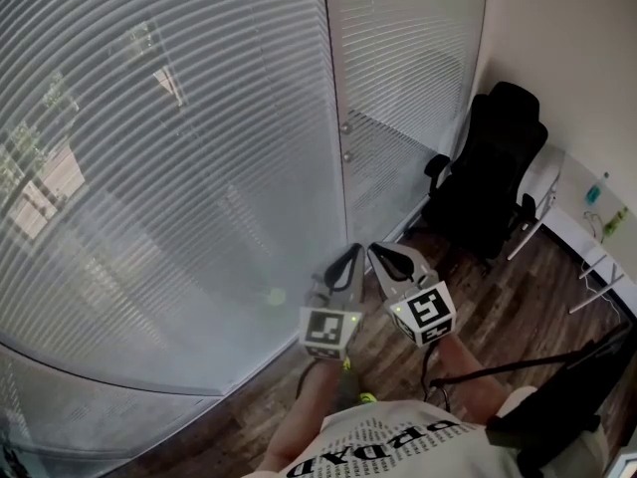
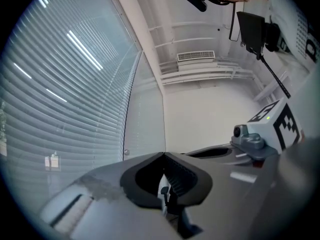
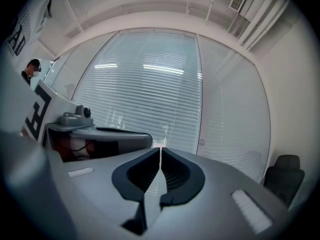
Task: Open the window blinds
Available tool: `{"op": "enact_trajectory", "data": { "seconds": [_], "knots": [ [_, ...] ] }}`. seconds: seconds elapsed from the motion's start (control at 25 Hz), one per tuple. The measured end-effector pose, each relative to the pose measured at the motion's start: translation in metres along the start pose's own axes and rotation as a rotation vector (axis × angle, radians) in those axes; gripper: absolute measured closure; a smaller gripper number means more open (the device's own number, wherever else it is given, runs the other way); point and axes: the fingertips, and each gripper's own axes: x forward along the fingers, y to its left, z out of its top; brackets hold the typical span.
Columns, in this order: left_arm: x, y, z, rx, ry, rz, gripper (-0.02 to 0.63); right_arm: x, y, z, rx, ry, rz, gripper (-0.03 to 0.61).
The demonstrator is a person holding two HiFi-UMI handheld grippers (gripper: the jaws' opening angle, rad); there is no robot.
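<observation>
Shut and empty, side by side at lower centre: left gripper [image 1: 352, 251], right gripper [image 1: 378, 250]. Aimed level toward window blinds [image 1: 149, 167] filling upper left, slats closed. Seemingly approach step; calls next for locating a wand or cord, none discernible here.

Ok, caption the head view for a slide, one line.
Both shut, the left gripper and right gripper point side by side at the lowered window blinds; black office chair at right.
</observation>
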Motion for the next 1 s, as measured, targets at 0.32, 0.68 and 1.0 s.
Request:
{"op": "enact_trajectory", "data": {
  "seconds": [0.32,0.68,1.0],
  "knots": [
    [0.064,0.032,-0.004,-0.027,-0.006,-0.022,0.621,0.049,-0.053,-0.005,-0.002,0.032,-0.046,0.561],
    [0.111,0.096,-0.01,-0.016,-0.014,-0.032,0.621,0.12,-0.087,0.005,-0.007,0.005,-0.07,0.56],
    [0.121,0.126,-0.014,-0.058,-0.07,-0.053,0.621,0.154,-0.092,0.0,-0.017,0.009,-0.099,0.56]
  ]
}}
